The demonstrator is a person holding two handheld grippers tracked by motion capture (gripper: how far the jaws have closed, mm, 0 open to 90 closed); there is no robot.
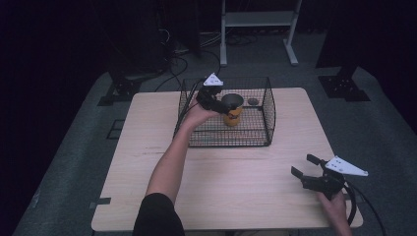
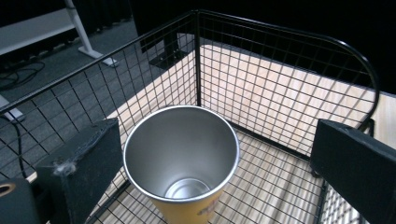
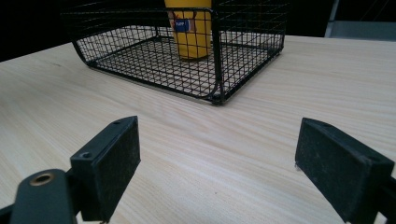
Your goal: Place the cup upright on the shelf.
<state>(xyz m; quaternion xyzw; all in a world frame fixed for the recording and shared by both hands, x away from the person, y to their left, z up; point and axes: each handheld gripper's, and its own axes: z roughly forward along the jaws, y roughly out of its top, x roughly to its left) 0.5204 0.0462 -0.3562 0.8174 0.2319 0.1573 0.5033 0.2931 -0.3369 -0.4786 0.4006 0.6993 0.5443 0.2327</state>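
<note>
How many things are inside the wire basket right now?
2: a yellow metal cup standing near the middle of the wire basket, and a small dark round object on its floor near the far right corner.

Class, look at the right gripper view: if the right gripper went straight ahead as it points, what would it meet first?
Probably bare table, then the near corner of the wire basket, which holds the yellow cup. The right gripper is open; depth is uncertain.

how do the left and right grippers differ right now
The left gripper is inside the wire basket, its jaws straddling the yellow cup; the right gripper sits outside it, near the table's front right corner. The left one has the cup between its jaws without closing on it; the right one has nothing between its jaws. Both are open.
</note>
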